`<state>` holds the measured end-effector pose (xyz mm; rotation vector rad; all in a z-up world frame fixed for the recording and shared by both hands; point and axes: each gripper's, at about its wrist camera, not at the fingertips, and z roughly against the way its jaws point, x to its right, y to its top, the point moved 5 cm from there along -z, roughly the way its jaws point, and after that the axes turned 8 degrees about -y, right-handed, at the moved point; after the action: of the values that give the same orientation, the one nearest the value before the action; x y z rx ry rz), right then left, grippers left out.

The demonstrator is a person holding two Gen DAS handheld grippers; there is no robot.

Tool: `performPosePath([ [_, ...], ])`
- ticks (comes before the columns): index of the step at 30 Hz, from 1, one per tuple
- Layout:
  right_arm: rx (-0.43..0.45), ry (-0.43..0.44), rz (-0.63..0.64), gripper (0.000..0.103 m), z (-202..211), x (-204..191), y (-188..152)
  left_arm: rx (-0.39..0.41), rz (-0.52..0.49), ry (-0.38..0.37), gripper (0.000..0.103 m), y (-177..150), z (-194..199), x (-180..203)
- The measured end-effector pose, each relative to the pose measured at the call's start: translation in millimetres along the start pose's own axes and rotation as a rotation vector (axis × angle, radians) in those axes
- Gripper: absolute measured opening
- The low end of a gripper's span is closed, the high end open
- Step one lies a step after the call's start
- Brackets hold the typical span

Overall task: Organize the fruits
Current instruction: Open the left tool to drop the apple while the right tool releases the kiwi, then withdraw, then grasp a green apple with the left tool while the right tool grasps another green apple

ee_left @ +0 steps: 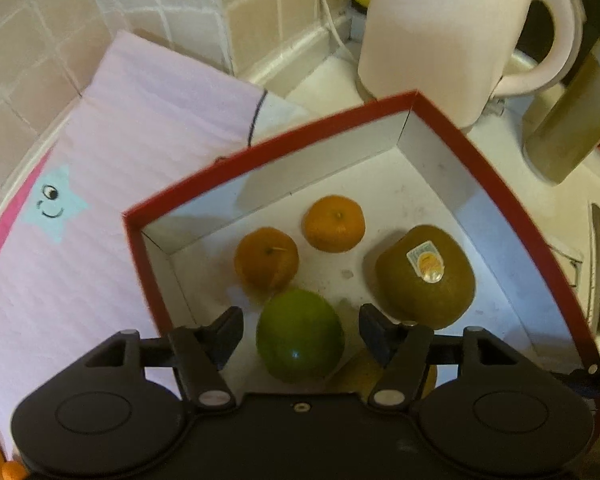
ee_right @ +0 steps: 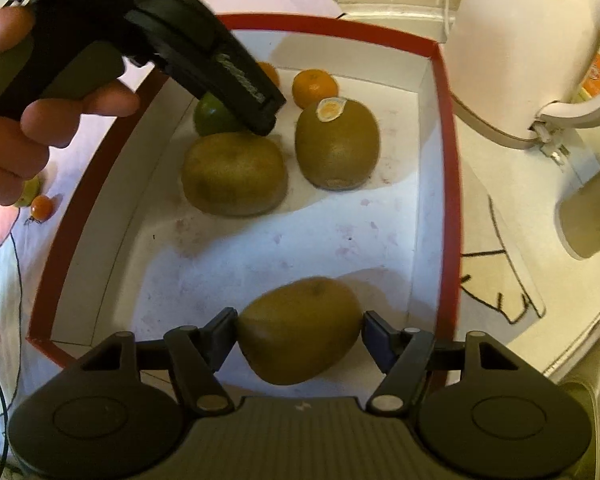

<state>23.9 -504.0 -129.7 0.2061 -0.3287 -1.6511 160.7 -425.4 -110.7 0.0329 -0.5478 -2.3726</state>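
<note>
A red-rimmed white box point(ee_left: 476, 168) point(ee_right: 446, 128) holds two tangerines point(ee_left: 334, 223) point(ee_left: 266, 260), a green lime point(ee_left: 300, 334) point(ee_right: 212, 118), a stickered kiwi point(ee_left: 426, 276) point(ee_right: 337, 144) and a second kiwi point(ee_right: 234, 174). My left gripper point(ee_left: 300, 330) is open, its fingers either side of the lime with gaps; it also shows in the right wrist view point(ee_right: 260, 120). My right gripper point(ee_right: 299, 332) holds a third kiwi point(ee_right: 300, 330) over the box's near part, the left pad touching, the right pad very close.
A white kettle point(ee_left: 452, 36) point(ee_right: 528, 40) stands behind the box, a cloudy jar point(ee_left: 572, 120) to its right. A pink cloth point(ee_left: 100, 208) lies left. Small tomatoes point(ee_right: 41, 207) lie on the printed cloth. A sink edge point(ee_right: 592, 380) is at right.
</note>
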Motion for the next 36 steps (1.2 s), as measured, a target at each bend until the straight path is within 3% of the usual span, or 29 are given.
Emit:
performPosePath([
  [11,0.148,-0.04,-0.122,0.078,73.8,29.4,-0.6,0.193,0.04,-0.023,0.079,-32.0,97.5,-28.6],
  [16,0.239,-0.037,-0.105,0.082,99.1,14.9,23.1,0.283,0.137,0.045,0.079,-61.1,156.0,-77.0],
  [25,0.359,0.088,-0.049,0.089,128.4,-53.0,72.1,0.373,0.355,0.236,0.08,-134.5,249.6,-181.3],
  [36,0.385,0.251,0.052,0.09,136.2,-156.5,115.3,0.382,0.554,0.387,0.08,-244.9,316.3,-251.5],
])
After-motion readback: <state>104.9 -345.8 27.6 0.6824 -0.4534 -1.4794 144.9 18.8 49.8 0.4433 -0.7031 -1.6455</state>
